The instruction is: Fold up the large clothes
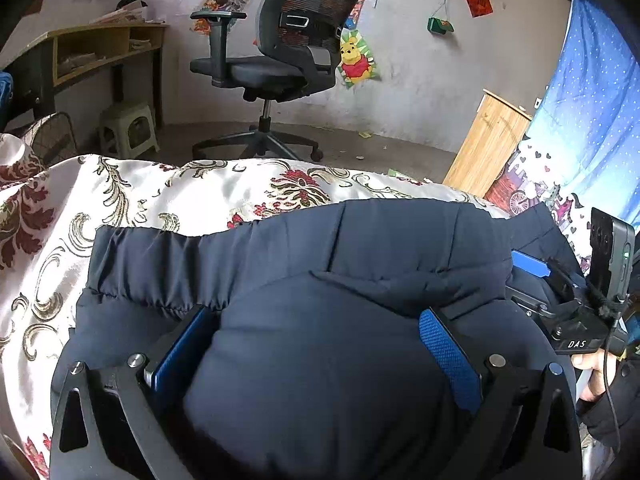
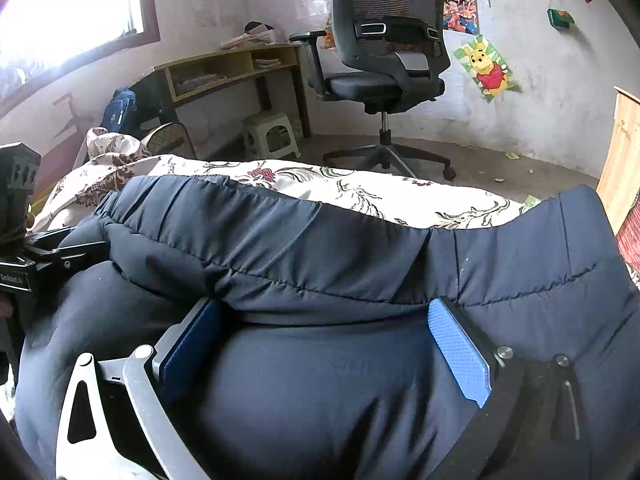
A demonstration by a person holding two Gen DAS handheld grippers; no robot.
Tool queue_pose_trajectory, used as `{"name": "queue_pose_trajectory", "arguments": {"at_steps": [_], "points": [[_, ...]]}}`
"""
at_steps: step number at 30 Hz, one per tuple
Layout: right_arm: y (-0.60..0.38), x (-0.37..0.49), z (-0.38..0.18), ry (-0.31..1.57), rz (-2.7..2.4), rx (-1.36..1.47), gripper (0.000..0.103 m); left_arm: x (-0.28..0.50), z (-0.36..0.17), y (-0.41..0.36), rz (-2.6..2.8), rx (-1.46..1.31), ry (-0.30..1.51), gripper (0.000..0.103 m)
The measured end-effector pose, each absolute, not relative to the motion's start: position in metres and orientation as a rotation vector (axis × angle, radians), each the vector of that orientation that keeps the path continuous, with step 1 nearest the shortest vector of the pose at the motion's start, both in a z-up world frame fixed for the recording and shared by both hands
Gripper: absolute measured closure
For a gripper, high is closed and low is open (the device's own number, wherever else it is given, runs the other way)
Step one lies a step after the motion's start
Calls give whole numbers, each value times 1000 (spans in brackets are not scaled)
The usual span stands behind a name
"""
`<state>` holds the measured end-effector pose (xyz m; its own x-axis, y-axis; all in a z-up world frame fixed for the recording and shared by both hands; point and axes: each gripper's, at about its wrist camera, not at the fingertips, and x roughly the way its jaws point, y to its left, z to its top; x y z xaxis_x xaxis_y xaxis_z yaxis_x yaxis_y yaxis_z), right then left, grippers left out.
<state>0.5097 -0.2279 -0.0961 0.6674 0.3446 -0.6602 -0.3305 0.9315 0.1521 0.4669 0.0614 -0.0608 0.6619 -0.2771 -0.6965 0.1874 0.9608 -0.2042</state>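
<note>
A dark navy padded jacket (image 1: pixel 280 248) lies on the floral bedspread (image 1: pixel 168 192), with its elastic hem towards the chair. My left gripper (image 1: pixel 316 312) is open, its blue pads (image 1: pixel 448 352) wide apart, and a puffy fold of the jacket bulges up between them. In the right wrist view the jacket (image 2: pixel 304 248) also swells between the spread blue pads (image 2: pixel 460 352) of my open right gripper (image 2: pixel 322 304). The right gripper (image 1: pixel 532 280) shows at the jacket's right edge in the left wrist view. The left gripper's body (image 2: pixel 24 264) sits at the far left of the right wrist view.
A black office chair (image 1: pixel 296 40) stands on the floor beyond the bed. A wooden desk (image 1: pixel 100 52) with a small stool (image 1: pixel 128 130) beneath is at the left. A wooden cabinet (image 1: pixel 488 144) and a blue curtain (image 1: pixel 592 92) are at the right. A hand (image 1: pixel 592 376) holds the right gripper.
</note>
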Motion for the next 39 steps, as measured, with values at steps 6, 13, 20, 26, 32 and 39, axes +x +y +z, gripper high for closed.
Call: {"name": "queue_pose_trajectory", "arguments": {"at_steps": [6,13,20,26,32,39], "points": [[-228,509,-96,748,381,22,1,466,-61,61,-264,-119,806,0],[-227,508,-94,741,379,27,1,466,-61,61,-263,-118,805,0],[-227,508,-92,734,375,32,1,465,-61,61,-262,-116,804,0],[-228,505,-91,726,369,35,1,465,-61,61,-262,-117,804,0],[-226,494,-88,689,320,17,1,462,-59,56,-240,-83,794,0],[-227,465,-75,638,198,-20,1,430,-38,55,-86,-13,688,0]]}}
